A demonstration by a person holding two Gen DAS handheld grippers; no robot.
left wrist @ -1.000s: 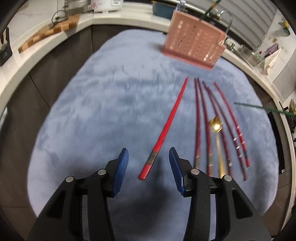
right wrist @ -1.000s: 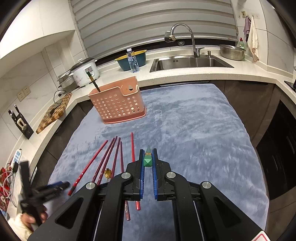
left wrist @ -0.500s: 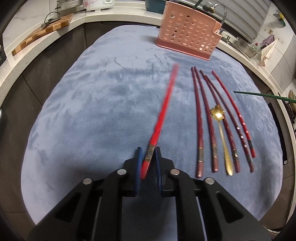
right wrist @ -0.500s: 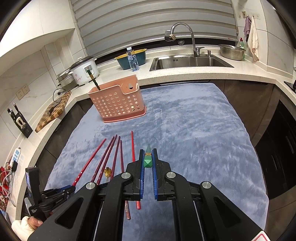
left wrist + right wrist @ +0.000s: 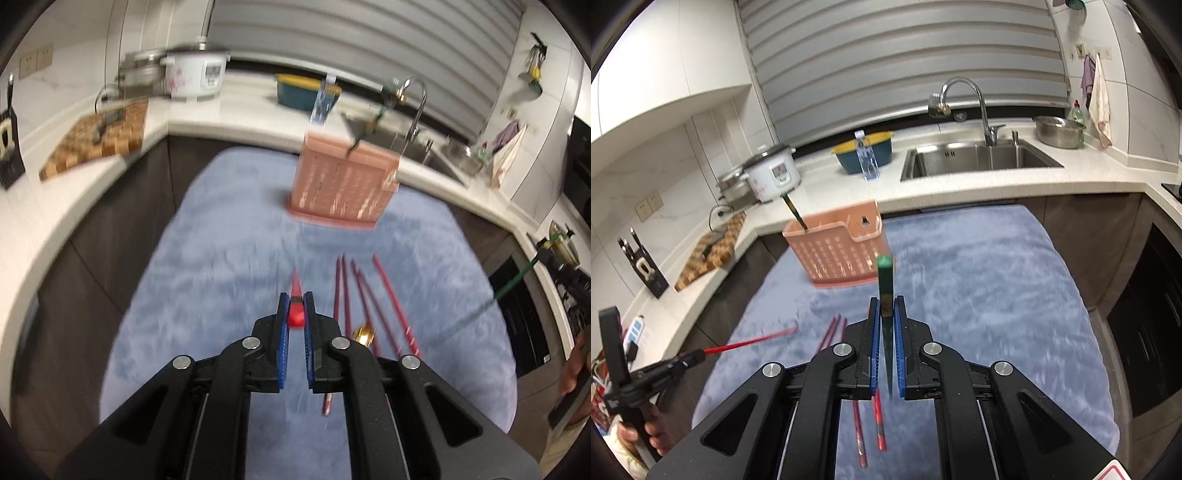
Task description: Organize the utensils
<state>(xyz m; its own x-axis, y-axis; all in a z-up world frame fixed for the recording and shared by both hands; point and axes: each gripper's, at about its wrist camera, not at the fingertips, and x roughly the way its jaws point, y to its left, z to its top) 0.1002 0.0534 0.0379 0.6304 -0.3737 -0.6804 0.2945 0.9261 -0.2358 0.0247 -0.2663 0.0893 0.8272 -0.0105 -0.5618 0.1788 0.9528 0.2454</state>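
Left claw (image 5: 296, 312) closing on a red chopstick (image 5: 296, 295), right claw (image 5: 886, 314) clamped on a green chopstick (image 5: 885, 280) — pink holder (image 5: 838, 254) at frame centre has one utensil, dark-red chopsticks (image 5: 354, 291) and gold spoon (image 5: 364, 332) left on the worktop (image 5: 997, 280) — mostly undone.

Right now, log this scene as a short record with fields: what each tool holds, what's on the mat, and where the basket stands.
left tool: jaws closing on a red chopstick, lifted off the mat
right tool: shut on a green chopstick
mat: blue, spread on the counter
on the mat: dark red chopsticks side by side, a gold spoon among them
basket: pink, at the far end of the mat, one dark chopstick standing in it
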